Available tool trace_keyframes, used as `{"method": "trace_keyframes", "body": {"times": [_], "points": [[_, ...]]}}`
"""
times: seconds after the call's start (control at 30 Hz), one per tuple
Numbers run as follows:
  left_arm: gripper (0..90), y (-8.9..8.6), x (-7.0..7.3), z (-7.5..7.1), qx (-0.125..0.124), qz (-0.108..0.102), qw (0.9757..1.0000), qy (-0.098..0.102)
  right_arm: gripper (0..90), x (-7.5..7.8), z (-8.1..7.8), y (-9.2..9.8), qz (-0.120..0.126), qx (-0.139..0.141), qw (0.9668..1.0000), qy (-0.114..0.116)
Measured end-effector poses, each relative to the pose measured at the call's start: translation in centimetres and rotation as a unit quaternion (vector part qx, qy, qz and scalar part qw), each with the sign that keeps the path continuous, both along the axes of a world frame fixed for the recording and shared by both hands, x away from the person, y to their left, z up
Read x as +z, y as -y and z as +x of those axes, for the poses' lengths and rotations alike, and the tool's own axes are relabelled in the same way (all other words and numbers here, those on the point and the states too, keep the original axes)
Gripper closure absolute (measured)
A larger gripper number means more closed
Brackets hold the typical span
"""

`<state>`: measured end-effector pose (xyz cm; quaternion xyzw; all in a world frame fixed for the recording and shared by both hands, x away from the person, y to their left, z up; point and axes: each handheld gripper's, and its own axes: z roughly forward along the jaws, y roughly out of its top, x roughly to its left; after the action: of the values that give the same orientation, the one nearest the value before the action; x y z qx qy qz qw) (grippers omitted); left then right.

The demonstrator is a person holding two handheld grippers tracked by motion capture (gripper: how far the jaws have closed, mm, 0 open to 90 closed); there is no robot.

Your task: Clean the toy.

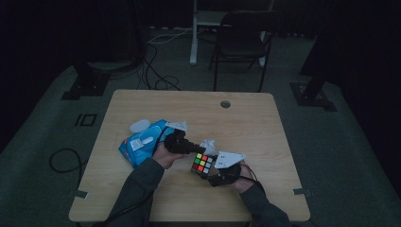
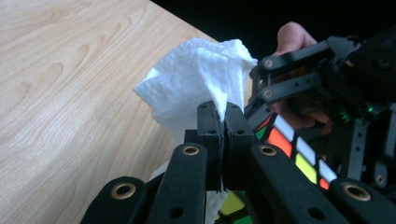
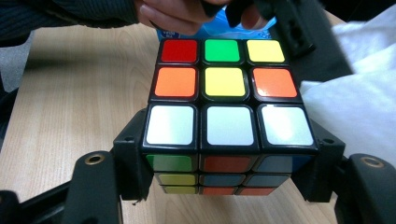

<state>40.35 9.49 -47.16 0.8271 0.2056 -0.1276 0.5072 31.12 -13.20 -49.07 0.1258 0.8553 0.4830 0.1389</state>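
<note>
High view: we hold the puzzle cube (image 1: pixel 202 164) at table centre, blue wipes pack (image 1: pixel 142 142) at 9 o'clock.
Left gripper view: left gripper (image 2: pixel 223 119) pinches a white tissue (image 2: pixel 196 79).
Right gripper view: right gripper (image 3: pixel 224 172) clamps the cube; wiping looks barely started.

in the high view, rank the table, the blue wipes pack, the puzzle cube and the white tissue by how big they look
1. table
2. blue wipes pack
3. puzzle cube
4. white tissue, though it is crumpled and partly hidden, so its place just under the cube is unsure.
</note>
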Motion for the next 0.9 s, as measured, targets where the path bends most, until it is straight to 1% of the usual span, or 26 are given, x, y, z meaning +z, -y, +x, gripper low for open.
{"method": "trace_keyframes", "body": {"times": [0.23, 0.37, 0.43, 0.57, 0.73, 0.8, 0.9], "points": [[88.5, -0.1, -0.1, 0.0, -0.007, 0.0, 1.0, -0.004, 34.7, 0.0, 0.0, 0.0, -0.003, 0.006, 1.0, 0.003], [88.5, -0.2, 0.3, -0.1, -0.013, -0.009, 0.9999, -0.002, 34.7, -0.1, -0.1, -0.1, -0.006, 0.01, 0.9999, 0.003], [88.5, -0.3, 0.6, -0.3, -0.022, -0.02, 0.9996, -0.002, 34.7, -0.3, 0.0, -0.2, -0.008, 0.009, 0.9999, 0.002], [88.4, -0.2, 1.3, -0.5, -0.032, -0.017, 0.9993, 0.008, 34.6, -0.4, 0.0, -0.1, -0.008, 0.008, 0.9999, -0.001], [88.5, -0.4, 1.5, -0.5, -0.036, -0.025, 0.999, 0.006, 34.7, -0.5, 0.1, -0.2, -0.012, 0.006, 0.9999, -0.001], [88.5, -0.4, 1.5, -0.5, -0.038, -0.024, 0.999, 0.008, 34.7, -0.6, 0.2, -0.1, -0.014, 0.004, 0.9999, 0.0], [88.5, -0.5, 1.4, -0.4, -0.037, -0.024, 0.999, 0.005, 34.7, -0.5, 0.2, 0.0, -0.014, 0.003, 0.9999, 0.001]]}}
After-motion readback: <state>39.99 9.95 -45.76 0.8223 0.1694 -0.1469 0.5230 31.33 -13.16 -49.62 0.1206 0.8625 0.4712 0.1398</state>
